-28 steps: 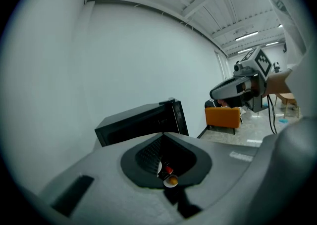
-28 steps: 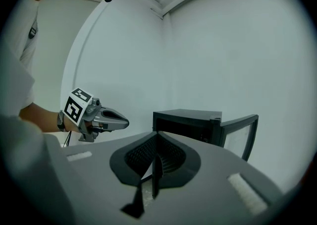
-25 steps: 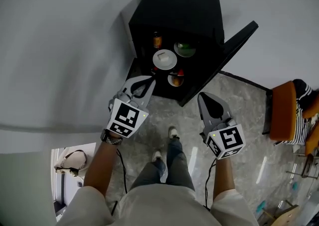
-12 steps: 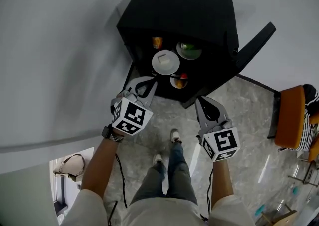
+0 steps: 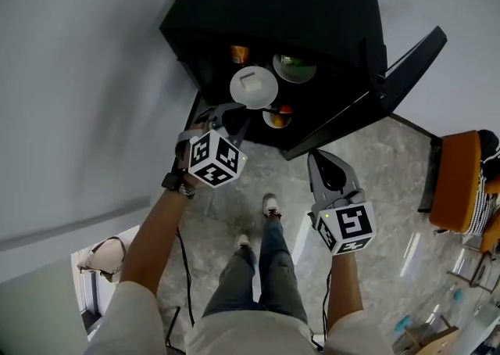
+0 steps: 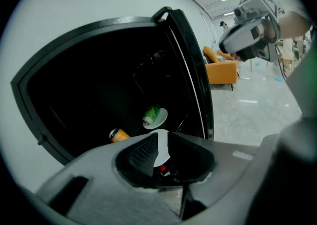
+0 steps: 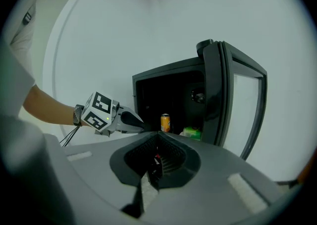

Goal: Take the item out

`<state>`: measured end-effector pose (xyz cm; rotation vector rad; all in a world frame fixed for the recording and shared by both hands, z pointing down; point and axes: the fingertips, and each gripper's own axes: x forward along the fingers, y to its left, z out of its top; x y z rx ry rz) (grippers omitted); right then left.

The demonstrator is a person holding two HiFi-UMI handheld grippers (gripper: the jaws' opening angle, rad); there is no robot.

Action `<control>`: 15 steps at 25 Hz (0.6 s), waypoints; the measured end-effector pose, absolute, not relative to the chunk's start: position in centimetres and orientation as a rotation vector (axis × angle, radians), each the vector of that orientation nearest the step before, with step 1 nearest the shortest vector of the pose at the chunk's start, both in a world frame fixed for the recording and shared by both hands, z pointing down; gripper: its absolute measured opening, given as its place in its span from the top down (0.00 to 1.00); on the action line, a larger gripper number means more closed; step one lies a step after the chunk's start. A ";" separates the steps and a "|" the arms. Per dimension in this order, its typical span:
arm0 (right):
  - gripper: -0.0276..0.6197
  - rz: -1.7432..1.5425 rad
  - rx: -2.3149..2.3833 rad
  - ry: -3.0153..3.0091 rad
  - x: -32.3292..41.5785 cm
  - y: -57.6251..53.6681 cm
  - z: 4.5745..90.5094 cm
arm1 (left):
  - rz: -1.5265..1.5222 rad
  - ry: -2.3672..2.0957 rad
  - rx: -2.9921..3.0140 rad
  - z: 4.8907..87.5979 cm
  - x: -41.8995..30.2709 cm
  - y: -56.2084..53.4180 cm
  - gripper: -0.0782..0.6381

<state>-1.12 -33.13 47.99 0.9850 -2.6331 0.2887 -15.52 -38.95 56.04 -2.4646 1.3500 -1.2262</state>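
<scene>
Head view: orange can [image 5: 239, 54] label unreadable.

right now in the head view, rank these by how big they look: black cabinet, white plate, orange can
1. black cabinet
2. white plate
3. orange can, clearly smallest

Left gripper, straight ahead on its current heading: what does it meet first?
Most likely the white plate in the open black cabinet: it shows between the left gripper's jaws, which have just been opening and hold nothing. How far off is unclear.
</scene>
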 end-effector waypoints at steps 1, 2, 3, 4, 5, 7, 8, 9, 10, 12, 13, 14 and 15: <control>0.95 0.298 0.987 -2.626 -0.9 -33.2 48.3 | -1.249 1.338 -2.458 56.8 -15.5 -39.3 0.79; 0.95 0.307 0.990 -2.621 -0.7 -33.2 48.7 | -1.270 1.329 -2.449 57.6 -15.5 -39.8 0.79; 0.95 0.314 0.993 -2.618 -0.6 -33.3 49.0 | -1.292 1.323 -2.439 58.3 -15.6 -40.1 0.78; 0.95 0.321 0.995 -2.616 -0.5 -33.3 49.2 | -1.315 1.316 -2.429 59.0 -15.7 -40.5 0.78; 0.95 0.327 0.995 -2.614 -0.3 -33.4 49.4 | -1.338 1.307 -2.421 59.8 -15.6 -40.7 0.77; 0.95 0.338 0.994 -2.611 0.0 -33.4 49.9 | -1.378 1.283 -2.415 61.2 -15.3 -41.1 0.76; 0.95 0.344 0.991 -2.610 0.1 -33.5 50.2 | -1.393 1.269 -2.419 61.9 -15.1 -41.3 0.76; 0.95 0.350 0.984 -2.609 0.1 -33.5 50.5 | -1.406 1.256 -2.428 62.6 -14.9 -41.5 0.75; 0.95 0.359 0.974 -2.608 0.1 -33.5 50.8 | -1.416 1.247 -2.439 63.3 -14.6 -41.8 0.74; 0.95 0.376 0.947 -2.609 0.0 -33.3 51.2 | -1.442 1.236 -2.442 64.6 -14.4 -42.3 0.72; 0.95 0.380 0.935 -2.609 -0.1 -33.3 51.4 | -1.462 1.229 -2.430 65.2 -14.4 -42.6 0.71; 0.95 0.381 0.925 -2.608 -0.1 -33.2 51.5 | -1.486 1.221 -2.410 65.9 -14.5 -42.8 0.71; 0.95 0.383 0.916 -2.606 -0.1 -33.1 51.7 | -1.513 1.211 -2.388 66.5 -14.6 -43.1 0.70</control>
